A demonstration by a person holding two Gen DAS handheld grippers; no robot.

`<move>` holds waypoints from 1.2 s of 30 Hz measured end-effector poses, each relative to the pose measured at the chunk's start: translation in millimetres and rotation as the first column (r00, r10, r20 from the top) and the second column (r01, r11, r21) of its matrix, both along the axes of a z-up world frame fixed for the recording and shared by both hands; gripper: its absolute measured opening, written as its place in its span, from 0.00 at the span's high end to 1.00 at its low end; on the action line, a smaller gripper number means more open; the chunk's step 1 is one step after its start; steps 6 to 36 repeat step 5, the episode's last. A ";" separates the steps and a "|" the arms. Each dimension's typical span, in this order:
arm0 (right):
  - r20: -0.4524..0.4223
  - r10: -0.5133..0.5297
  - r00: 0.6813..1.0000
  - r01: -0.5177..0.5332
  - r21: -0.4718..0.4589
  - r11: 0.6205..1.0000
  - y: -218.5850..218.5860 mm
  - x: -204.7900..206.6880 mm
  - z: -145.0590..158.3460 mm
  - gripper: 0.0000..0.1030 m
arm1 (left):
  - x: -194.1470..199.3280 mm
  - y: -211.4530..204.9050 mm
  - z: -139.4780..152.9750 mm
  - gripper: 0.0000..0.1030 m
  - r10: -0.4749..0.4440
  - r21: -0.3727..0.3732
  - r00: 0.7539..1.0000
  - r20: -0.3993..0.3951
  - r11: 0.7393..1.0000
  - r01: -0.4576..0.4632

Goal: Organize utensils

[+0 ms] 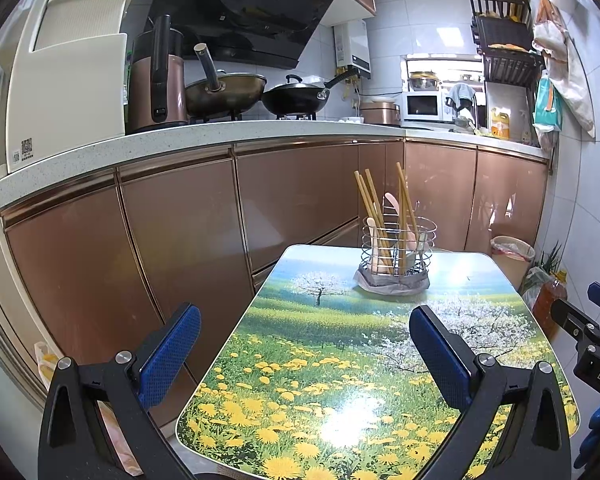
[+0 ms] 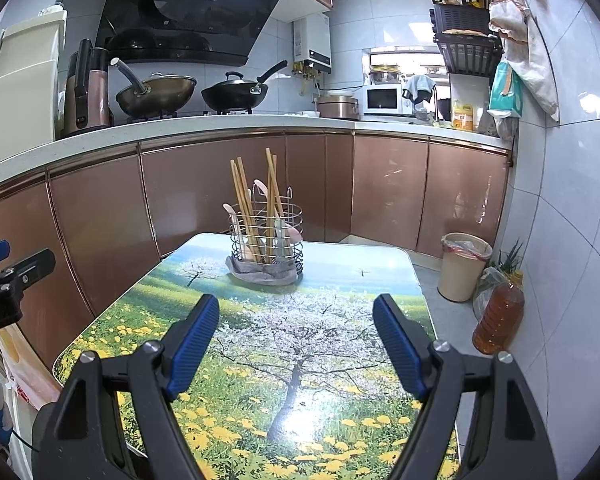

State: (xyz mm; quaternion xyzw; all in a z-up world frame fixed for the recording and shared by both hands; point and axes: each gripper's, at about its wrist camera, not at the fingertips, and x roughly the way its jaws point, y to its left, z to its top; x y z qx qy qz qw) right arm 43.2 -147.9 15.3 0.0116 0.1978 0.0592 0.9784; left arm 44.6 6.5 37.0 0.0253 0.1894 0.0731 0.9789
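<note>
Wire caddy [image 2: 266,236] near table's [image 2: 399,280] far edge.

The left claw [image 1: 304,344] fills the lower part of its frame, fingers spread wide and holding nothing. The right claw [image 2: 296,338] sits low in its frame too, also spread wide and holding nothing.

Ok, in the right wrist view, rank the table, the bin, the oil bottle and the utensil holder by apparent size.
1. Table
2. Utensil holder and bin: too close to rank
3. Oil bottle
</note>
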 end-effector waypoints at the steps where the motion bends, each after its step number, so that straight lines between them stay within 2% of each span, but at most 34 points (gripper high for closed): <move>1: 0.000 -0.001 1.000 0.001 0.000 1.000 -0.4 -0.1 -0.1 0.24 | 0.3 0.1 0.0 0.00 0.000 0.001 1.000 0.000 1.000 0.000; 36: 0.000 -0.001 1.000 0.001 -0.001 1.000 -2.1 -0.1 -0.2 0.24 | -0.3 0.6 -1.3 0.00 0.003 -0.003 1.000 -0.002 1.000 -0.003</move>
